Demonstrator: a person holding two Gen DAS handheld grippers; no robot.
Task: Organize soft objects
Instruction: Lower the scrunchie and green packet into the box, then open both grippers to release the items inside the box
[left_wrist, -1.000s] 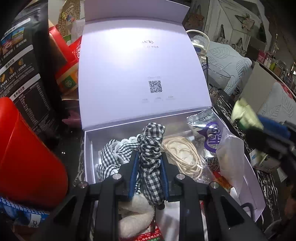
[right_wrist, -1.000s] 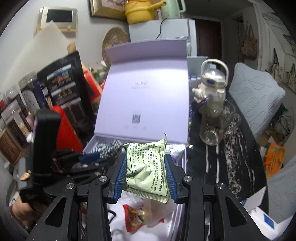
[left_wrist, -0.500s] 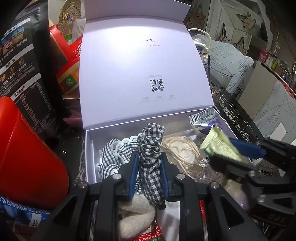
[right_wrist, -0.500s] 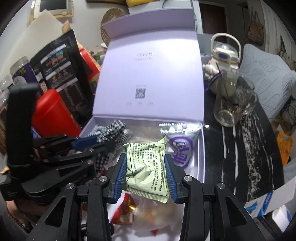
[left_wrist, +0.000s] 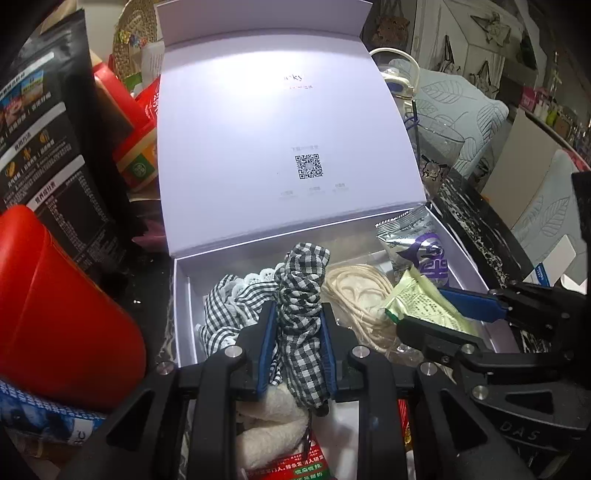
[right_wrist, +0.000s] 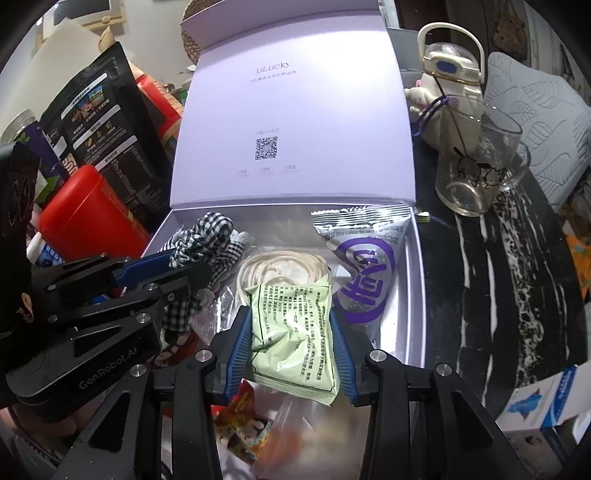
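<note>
Big lavender box (right_wrist: 413, 280) lies open on the bench. My left tool (left_wrist: 298, 343) is clamped on the checked scrunchie (left_wrist: 301, 295) over it; right tool (right_wrist: 291, 332) is opening around the green packet (right_wrist: 291, 328). Placing step, I reckon; next, drop both inside.

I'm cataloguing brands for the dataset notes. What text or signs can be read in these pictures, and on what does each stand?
"ULucky": inside of the open box lid.
QR code: same lid; the small lines around it are too small to read.
"GenRobot.AI": body of the left tongs.
Green packet, silver-purple pouch, black bags: printed characters, too small or distorted to read.
</note>
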